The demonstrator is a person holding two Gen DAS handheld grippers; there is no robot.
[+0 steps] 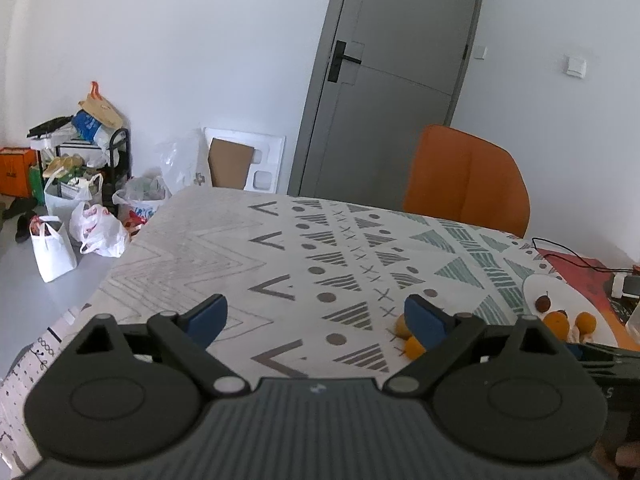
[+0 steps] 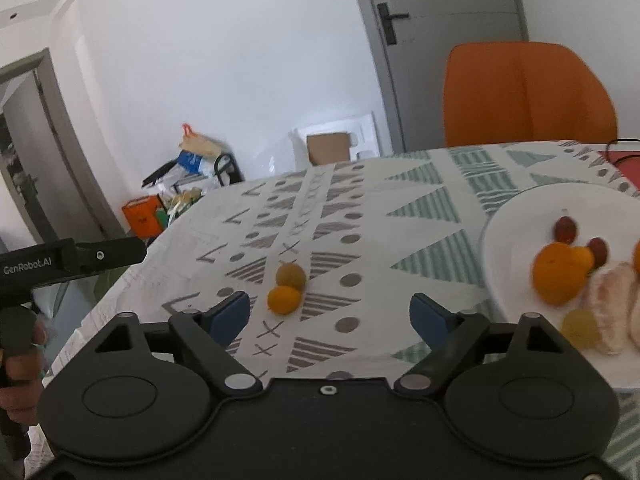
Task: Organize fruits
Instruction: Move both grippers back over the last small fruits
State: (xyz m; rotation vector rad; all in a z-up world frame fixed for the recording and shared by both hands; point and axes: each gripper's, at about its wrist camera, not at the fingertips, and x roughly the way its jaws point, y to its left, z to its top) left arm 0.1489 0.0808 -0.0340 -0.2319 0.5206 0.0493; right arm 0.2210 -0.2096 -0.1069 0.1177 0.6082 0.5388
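Two small fruits lie loose on the patterned tablecloth: an orange one [image 2: 283, 299] and a duller yellow-brown one [image 2: 291, 275] touching behind it. They also show in the left wrist view, the orange one [image 1: 414, 347] and the yellowish one [image 1: 401, 326], just behind my left gripper's right finger. A white plate [image 2: 516, 216] at the right holds an orange [image 2: 558, 278], dark red fruits [image 2: 565, 229], peeled segments [image 2: 612, 312] and a yellow piece [image 2: 580, 327]. My right gripper [image 2: 330, 314] is open and empty, the loose fruits just ahead between its fingers. My left gripper [image 1: 316, 316] is open and empty.
An orange chair [image 1: 466, 178] stands behind the table by a grey door [image 1: 392, 80]. A black cable and a small device [image 1: 624, 284] lie at the right on a red mat. Bags and a cluttered rack [image 1: 80, 184] stand on the floor at the left. The table's left edge [image 1: 120, 260] is near.
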